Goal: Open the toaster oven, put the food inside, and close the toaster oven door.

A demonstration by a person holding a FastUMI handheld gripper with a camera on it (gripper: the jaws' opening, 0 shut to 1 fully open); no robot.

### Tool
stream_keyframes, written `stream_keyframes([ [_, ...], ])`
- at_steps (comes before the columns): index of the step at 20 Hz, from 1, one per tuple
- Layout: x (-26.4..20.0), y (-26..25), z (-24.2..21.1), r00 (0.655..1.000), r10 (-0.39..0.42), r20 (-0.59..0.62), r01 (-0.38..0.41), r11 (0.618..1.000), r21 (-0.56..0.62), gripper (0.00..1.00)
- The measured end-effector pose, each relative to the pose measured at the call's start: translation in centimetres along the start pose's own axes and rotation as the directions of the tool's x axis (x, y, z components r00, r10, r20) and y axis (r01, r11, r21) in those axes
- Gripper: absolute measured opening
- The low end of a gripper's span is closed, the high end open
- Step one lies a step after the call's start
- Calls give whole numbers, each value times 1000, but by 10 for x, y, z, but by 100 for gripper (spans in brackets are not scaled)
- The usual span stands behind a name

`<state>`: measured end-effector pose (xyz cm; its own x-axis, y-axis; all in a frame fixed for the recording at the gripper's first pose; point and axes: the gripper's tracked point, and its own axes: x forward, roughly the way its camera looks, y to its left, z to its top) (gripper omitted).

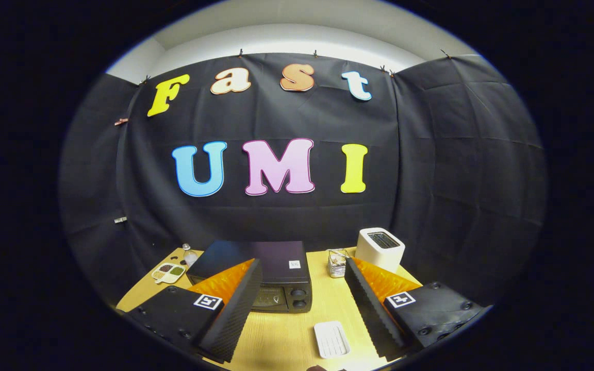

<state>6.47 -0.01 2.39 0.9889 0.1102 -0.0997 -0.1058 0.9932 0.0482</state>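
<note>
A black toaster oven stands on the wooden table, its door closed and two knobs on the right of its front. My left finger covers part of its front. My gripper is open, held above the table with nothing between its fingers. A small white ridged tray lies on the table between the fingers, nearer the right one. I cannot make out any food on it.
A white pop-up toaster stands at the back right, a small wire holder just left of it. A divided dish of spices and a small clear jar sit left of the oven.
</note>
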Motion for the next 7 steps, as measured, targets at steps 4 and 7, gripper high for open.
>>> stream_keyframes([
  [4,8,-1,1,1000,3,-13,-3,1000,-2,99],
  [7,13,1,0,1000,11,-14,-11,1000,23,99],
])
